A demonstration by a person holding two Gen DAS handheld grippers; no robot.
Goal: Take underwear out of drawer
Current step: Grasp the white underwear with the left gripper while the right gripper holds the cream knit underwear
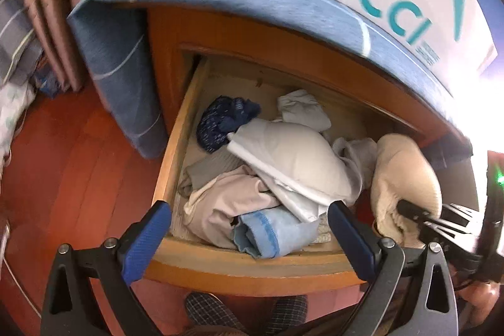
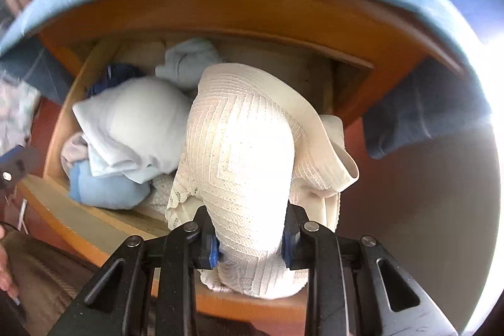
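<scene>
1. Grasp made, removal under way by the look of it: right gripper clamped tight on the cream lace-knit underwear, blue pads pressed into a bunched fold of it from both sides; garment gathered up at the right end of the open orange-wood drawer, its far part possibly touching the pile, cannot tell for certain.
2. Left to do, judged from this: carry the piece clear over the near front edge of the drawer; other items not yet touched.
3. Left gripper spread wide and empty, poised over the near front edge of the drawer, above the light blue folded cloth.
4. Look of the cream piece: soft, pale, zigzag ribbed texture, scalloped lace hem on the near left, a smooth plain waistband curling off to the right; limp, folds easily.
5. Remaining in the drawer: pale grey-white padded garment in the middle, navy patterned fabric far left, beige cloth near left; 1 heap, loosely tangled.
</scene>
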